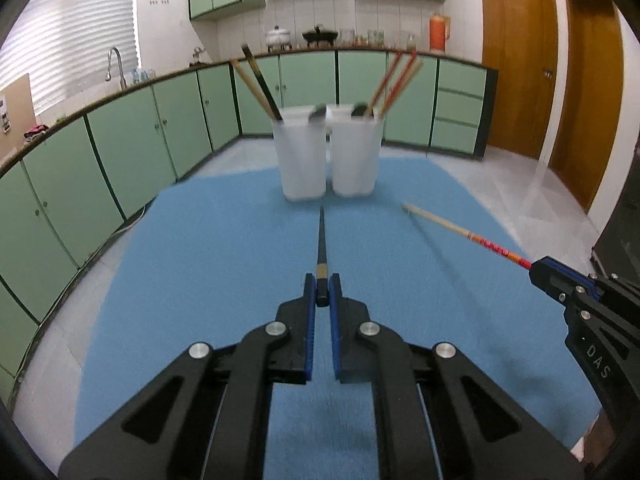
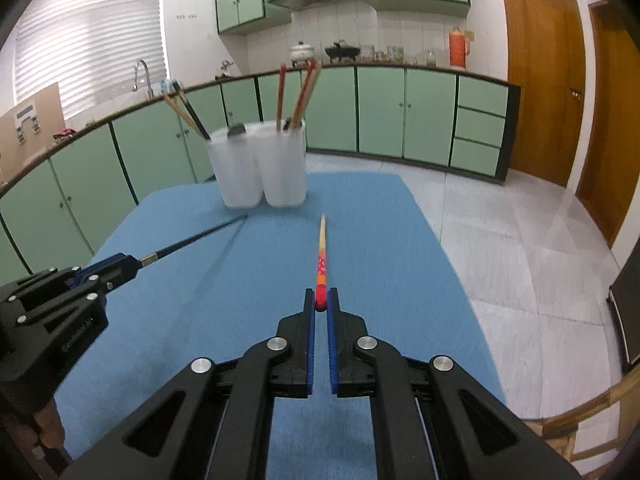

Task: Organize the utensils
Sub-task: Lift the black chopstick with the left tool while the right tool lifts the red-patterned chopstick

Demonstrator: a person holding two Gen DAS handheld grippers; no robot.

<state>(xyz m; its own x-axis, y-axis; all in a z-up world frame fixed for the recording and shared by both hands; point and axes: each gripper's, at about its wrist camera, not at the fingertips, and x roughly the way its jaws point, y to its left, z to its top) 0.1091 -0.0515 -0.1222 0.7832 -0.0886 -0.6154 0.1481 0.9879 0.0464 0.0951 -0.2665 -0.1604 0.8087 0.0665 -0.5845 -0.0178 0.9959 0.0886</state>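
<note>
My left gripper [image 1: 321, 294] is shut on the thick end of a black chopstick [image 1: 321, 240], which points forward above the blue mat [image 1: 200, 260] towards two white holders. My right gripper [image 2: 321, 300] is shut on the red end of a red-and-wood chopstick [image 2: 321, 248], also raised and pointing ahead. The left white holder [image 1: 303, 156] carries dark and wooden chopsticks and a dark spoon. The right white holder [image 1: 355, 152] carries red and wooden chopsticks. Each wrist view shows the other gripper: the right gripper [image 1: 538, 272] with its red-and-wood chopstick [image 1: 460, 234], the left gripper [image 2: 128, 266] with its black chopstick [image 2: 192, 240].
The mat covers a table whose right edge drops to a pale tiled floor [image 2: 520, 240]. Green cabinets [image 1: 120, 152] run along the far wall under a counter with a sink tap [image 1: 114, 64]. A bamboo chair [image 2: 580, 420] stands at the lower right. A hand [image 2: 46, 424] holds the left gripper.
</note>
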